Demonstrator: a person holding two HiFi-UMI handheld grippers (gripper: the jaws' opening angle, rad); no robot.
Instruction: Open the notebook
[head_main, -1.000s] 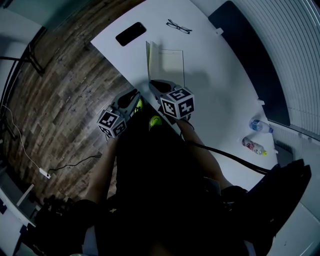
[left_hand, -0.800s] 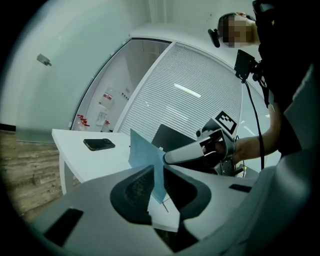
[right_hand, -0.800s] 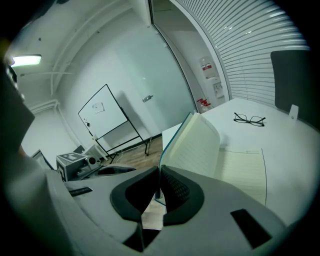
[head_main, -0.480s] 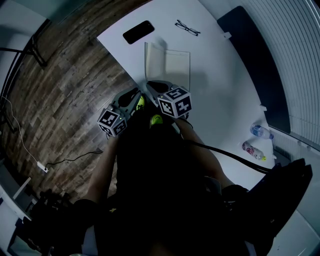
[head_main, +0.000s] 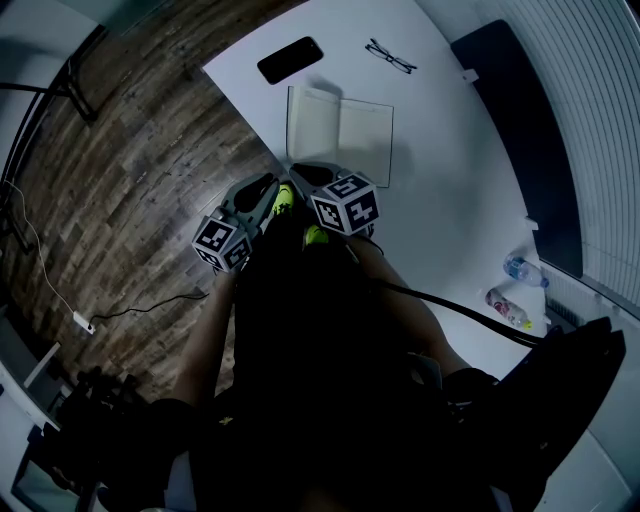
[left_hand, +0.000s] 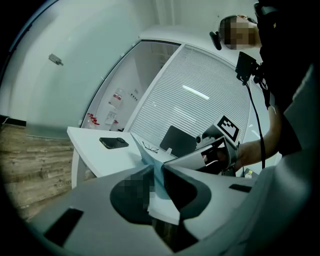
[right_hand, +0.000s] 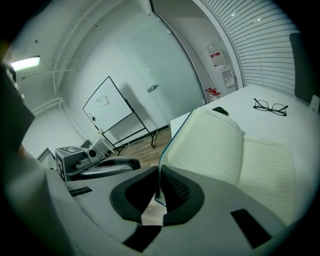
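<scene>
White table (head_main: 440, 190): the notebook (head_main: 362, 140) lies by the near-left edge, its right page flat.
Change: the raised left leaf (head_main: 312, 122) stood near upright a second ago and now slants low to the left, so the book is nearly spread.
Right gripper (right_hand: 158, 182): jaws pinched shut on that leaf's teal lower edge.
Left gripper (left_hand: 159, 170): jaws closed on a blue-grey sheet, apparently the same book's cover, just beside the right one.
Task reading: opening looks almost done; the leaf likely still needs laying flat.
Edges: the table rim runs just left of the leaf, with floor beyond.
Room: phone (head_main: 290, 60) and glasses (head_main: 391, 57) lie well apart at the far end; bare table to the right.
</scene>
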